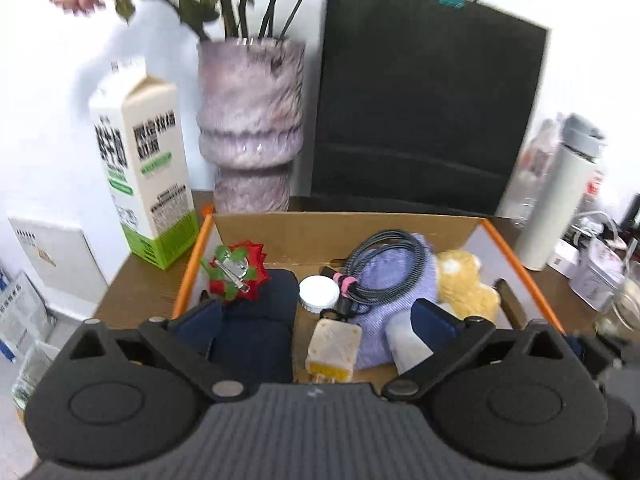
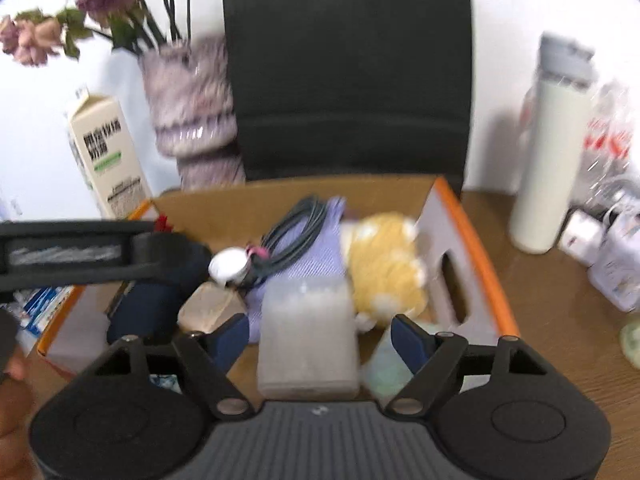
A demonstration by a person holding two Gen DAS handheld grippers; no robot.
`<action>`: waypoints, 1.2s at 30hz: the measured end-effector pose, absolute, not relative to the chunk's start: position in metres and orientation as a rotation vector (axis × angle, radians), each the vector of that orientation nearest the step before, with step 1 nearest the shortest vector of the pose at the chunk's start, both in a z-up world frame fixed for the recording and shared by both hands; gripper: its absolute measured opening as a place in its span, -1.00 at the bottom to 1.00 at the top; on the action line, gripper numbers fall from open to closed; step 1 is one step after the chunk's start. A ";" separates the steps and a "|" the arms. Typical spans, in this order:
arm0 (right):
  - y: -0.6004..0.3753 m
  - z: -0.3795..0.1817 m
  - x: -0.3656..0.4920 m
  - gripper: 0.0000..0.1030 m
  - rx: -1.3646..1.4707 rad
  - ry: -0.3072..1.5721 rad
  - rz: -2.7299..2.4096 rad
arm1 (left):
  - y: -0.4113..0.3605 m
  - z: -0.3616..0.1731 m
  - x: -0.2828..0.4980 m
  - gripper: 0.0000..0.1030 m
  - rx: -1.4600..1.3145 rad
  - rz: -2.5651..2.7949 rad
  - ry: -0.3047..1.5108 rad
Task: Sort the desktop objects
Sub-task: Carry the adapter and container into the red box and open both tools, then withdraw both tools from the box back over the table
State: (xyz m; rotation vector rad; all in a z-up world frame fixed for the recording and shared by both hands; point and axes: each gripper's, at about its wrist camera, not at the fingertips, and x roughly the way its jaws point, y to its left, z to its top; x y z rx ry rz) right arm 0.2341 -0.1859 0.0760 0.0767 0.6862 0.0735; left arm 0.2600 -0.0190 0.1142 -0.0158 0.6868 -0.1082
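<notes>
Both grippers hang over the near end of an orange-edged cardboard box (image 1: 256,236) on a brown desk (image 1: 136,292). Left gripper (image 1: 316,320): jaws spread wide, nothing pressed between the blue pads, though a dark navy pouch (image 1: 256,320) and a yellowish block (image 1: 334,346) lie below them. Right gripper (image 2: 320,338): jaws apart as well, with a frosted white container (image 2: 308,340) standing in the gap (the pads do not touch it).

Inside the box sit a red-and-green brooch (image 1: 236,276) with a metal clip, a round white lid (image 1: 319,292), a coiled grey cable (image 1: 384,268) on a lilac knitted piece (image 1: 388,304), and a yellow plush toy (image 1: 464,284) toward the right wall.

Behind the box stand a milk carton (image 1: 140,168), a mottled pink vase (image 1: 252,124) of dried flowers and a black bag (image 1: 424,100). A white flask (image 1: 560,188) stands to the right, apart from the box.
</notes>
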 end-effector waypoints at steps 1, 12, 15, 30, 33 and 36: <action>-0.188 0.080 0.229 0.58 0.066 0.668 0.058 | -0.019 0.117 0.251 1.00 0.001 -0.108 0.673; -0.205 0.094 0.152 0.67 0.058 0.553 0.000 | -0.019 0.094 0.165 1.00 0.046 -0.117 0.709; -0.209 0.086 0.123 0.68 0.077 0.546 0.001 | -0.017 0.081 0.138 1.00 0.027 -0.133 0.718; -0.210 0.032 -0.006 0.68 0.207 0.616 0.058 | -0.028 0.031 0.003 1.00 0.047 -0.162 0.661; -0.208 0.027 -0.016 0.68 0.188 0.625 0.068 | -0.033 0.025 -0.003 1.00 0.066 -0.183 0.664; -0.208 0.024 -0.016 0.67 0.172 0.637 0.053 | -0.037 0.021 0.000 1.00 0.075 -0.182 0.681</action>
